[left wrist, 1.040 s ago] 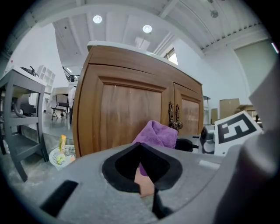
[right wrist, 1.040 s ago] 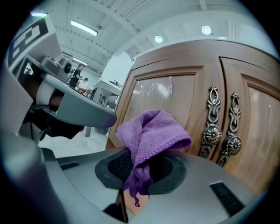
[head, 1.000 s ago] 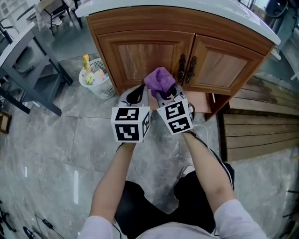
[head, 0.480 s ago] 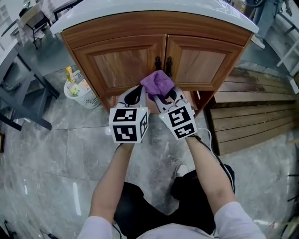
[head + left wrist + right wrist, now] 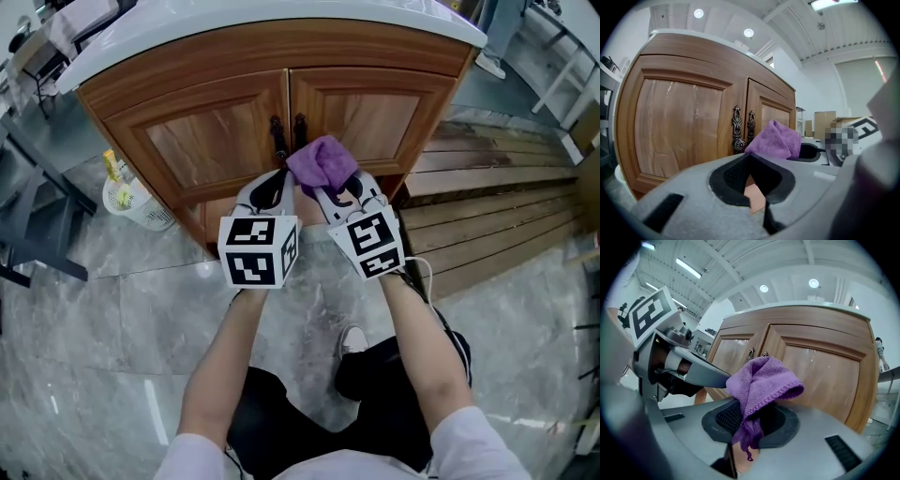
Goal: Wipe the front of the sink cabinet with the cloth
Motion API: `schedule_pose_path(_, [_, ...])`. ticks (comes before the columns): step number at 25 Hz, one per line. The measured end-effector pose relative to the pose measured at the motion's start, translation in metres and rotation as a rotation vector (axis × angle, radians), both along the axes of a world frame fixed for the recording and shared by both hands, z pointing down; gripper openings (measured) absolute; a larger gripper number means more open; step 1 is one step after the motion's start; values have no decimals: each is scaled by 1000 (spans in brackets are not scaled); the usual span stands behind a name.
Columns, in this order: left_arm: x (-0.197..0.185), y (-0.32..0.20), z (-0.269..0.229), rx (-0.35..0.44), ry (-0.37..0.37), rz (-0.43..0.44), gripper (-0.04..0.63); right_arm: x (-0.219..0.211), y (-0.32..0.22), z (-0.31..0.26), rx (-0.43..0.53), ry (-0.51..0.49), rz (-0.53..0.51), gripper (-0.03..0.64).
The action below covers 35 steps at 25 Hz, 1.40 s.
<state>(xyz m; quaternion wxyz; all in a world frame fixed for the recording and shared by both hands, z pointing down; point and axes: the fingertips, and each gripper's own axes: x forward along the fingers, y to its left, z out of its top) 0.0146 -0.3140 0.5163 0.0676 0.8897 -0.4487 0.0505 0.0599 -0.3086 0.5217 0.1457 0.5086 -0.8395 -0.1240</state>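
Purple cloth (image 5: 322, 164): hanging bunched above the jaws of the right gripper (image 5: 337, 192), sitting just in front of the sink cabinet (image 5: 216, 141) near its 2 dark handles (image 5: 286, 134); whether it is touching the wood is not showing.
Right gripper: jaws are clamping a fold of the cloth, with a short tail trailing down between them.
Left gripper (image 5: 272, 190): jaws are resting together with nothing between them, just beside the right one.
Feel: looking soft, light and limp, so likely flopping and folding instead of pressing flat, and dragging on wood rather than sliding.
Hold: pinching low on the bunch is leaving a loose pad out front for wiping.
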Motion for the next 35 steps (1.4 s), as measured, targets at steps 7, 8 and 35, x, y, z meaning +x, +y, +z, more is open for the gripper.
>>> schedule_pose_path(7, [32, -2, -5, 12, 9, 58, 5, 54, -13, 5, -27, -8, 114, 74])
schedule_pose_path(8, [37, -2, -6, 13, 12, 69, 5, 62, -15, 7, -35, -10, 135, 73])
schedule_pose_path(35, [117, 4, -25, 16, 18, 187, 5, 164, -3, -8, -85, 20, 347, 74])
